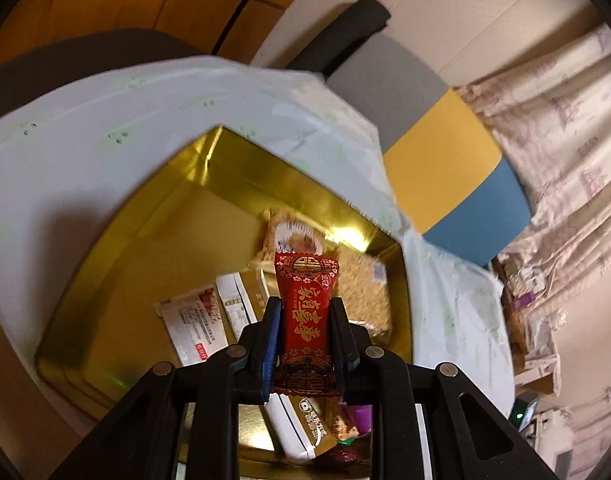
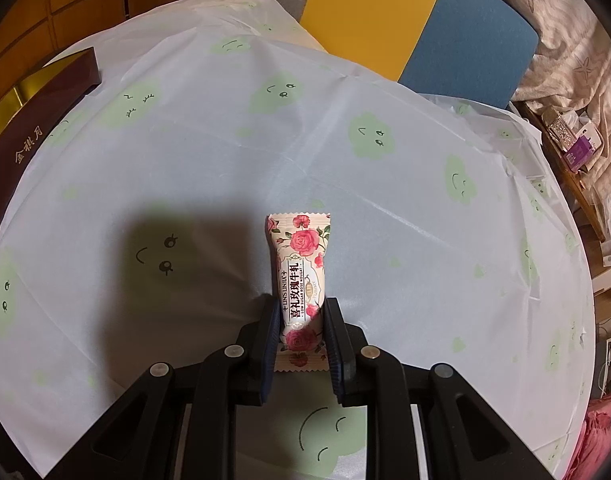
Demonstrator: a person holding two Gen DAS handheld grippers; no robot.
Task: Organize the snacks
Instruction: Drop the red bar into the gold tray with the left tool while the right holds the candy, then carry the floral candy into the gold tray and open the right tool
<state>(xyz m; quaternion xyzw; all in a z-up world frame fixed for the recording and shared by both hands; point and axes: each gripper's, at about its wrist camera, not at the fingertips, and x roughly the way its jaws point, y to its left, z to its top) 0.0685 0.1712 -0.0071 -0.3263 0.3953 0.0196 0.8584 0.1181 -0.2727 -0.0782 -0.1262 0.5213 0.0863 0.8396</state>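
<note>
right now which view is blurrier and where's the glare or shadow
Left wrist view: motion-smeared at the tablecloth edge, glare on the gold tin's wall, red candy sharp. Right wrist view: crisp, with a dark shadow on the tablecloth left of the rose nougat.

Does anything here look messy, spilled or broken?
Nothing spilled or torn. The packets in the gold tin lie jumbled at odd angles. Each gripper cleanly holds one sweet: red packet, rose nougat.

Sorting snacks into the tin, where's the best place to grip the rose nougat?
Across the narrow middle of the rose nougat, coming from its rear crimped end along its length. The flat, long wrapper fits between the pads, as the right gripper holds it.
</note>
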